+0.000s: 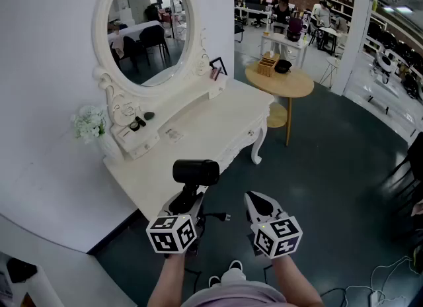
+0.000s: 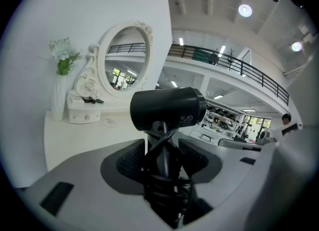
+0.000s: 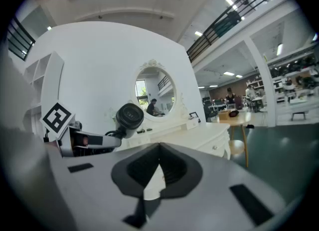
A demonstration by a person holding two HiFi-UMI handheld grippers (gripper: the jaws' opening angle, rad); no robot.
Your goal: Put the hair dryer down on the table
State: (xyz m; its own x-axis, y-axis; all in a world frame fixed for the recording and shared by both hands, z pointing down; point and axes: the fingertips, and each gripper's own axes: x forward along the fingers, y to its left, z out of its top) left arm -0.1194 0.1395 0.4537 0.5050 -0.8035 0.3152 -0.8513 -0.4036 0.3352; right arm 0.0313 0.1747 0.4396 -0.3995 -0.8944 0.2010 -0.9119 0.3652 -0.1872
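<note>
A black hair dryer (image 1: 195,172) stands upright in my left gripper (image 1: 187,201), just above the near edge of the white dressing table (image 1: 205,130). In the left gripper view its barrel (image 2: 168,108) lies crosswise over the jaws. Its handle with the wound cord (image 2: 160,160) is clamped between the ribbed pads (image 2: 130,161). My right gripper (image 1: 256,201) hangs to the right of the dryer, off the table's edge, shut and empty. The right gripper view shows the dryer (image 3: 129,116) at its left with the table behind it.
An oval mirror (image 1: 149,24) tops the dressing table, with small items on its shelf (image 1: 139,124) and a vase of flowers (image 1: 90,127) at the left. A round wooden table (image 1: 281,82) stands beyond it. People sit at desks far back.
</note>
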